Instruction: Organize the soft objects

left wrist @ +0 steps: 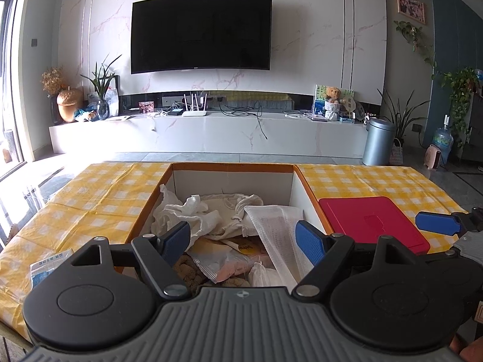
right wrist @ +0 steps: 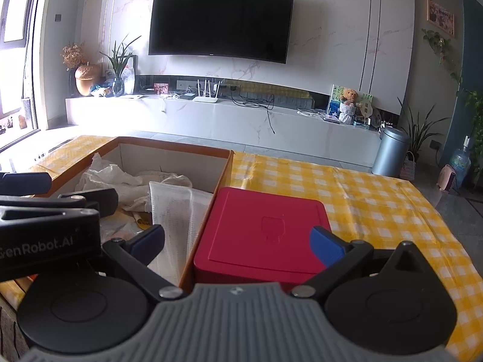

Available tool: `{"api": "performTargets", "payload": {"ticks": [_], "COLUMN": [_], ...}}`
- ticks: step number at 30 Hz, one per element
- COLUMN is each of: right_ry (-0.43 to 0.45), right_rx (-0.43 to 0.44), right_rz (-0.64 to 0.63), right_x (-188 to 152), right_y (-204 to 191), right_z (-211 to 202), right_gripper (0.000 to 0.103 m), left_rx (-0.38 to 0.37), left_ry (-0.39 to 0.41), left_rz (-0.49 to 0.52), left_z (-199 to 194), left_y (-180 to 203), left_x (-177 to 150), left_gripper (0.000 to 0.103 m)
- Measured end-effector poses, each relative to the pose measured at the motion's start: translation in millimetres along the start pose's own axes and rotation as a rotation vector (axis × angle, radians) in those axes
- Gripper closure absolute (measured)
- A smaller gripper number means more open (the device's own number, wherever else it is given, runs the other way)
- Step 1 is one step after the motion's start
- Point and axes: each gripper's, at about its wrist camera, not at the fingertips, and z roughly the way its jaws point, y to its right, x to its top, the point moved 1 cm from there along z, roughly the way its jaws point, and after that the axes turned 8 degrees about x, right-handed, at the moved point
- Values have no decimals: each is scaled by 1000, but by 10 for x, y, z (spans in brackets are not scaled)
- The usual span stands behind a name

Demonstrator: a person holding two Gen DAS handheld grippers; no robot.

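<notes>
A: Looking down, I see my left gripper (left wrist: 243, 239) over the box (left wrist: 232, 167). Its jaws are apart and hold nothing.

B: What is in the box?

A: Soft things, all in a heap. A crumpled white cloth (left wrist: 181, 212) lies at ten o'clock from my jaws. A cream cloth (left wrist: 229, 211) sits at twelve o'clock. A white mesh bag (left wrist: 276, 229) leans by the box's right wall, at two o'clock. A clear packet (left wrist: 223, 261) with something pink inside lies low, at six o'clock, just under my jaws. Beside it is a brown fuzzy thing (left wrist: 188, 270), but I cannot tell what it is.

B: And your other one?

A: My right gripper (right wrist: 237, 242) hangs over the red lid (right wrist: 262, 232). Its jaws are wide apart too, with nothing in them. The red lid lies flat on the desk (right wrist: 377, 199), touching the box's right side.

B: What is on the desk?

A: A yellow and white checked cloth covers it. A small blue and white packet (left wrist: 49, 267) lies on it at nine o'clock from my left jaws, outside the box.

B: Can each gripper see the other?

A: Yes. The left one shows at nine o'clock in the right view.
</notes>
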Motion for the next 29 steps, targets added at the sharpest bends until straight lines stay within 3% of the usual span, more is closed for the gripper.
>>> {"api": "performTargets", "payload": {"ticks": [29], "right_ry": [-37], "right_rx": [-2], "right_rz": [-28], "right_x": [-34], "right_y": [-41], "right_z": [73], "right_gripper": [3], "left_rx": [4], "left_ry": [-45], "left_rz": [0], "left_z": [70], "left_y": [9], "left_x": [-32], "left_gripper": [10]}}
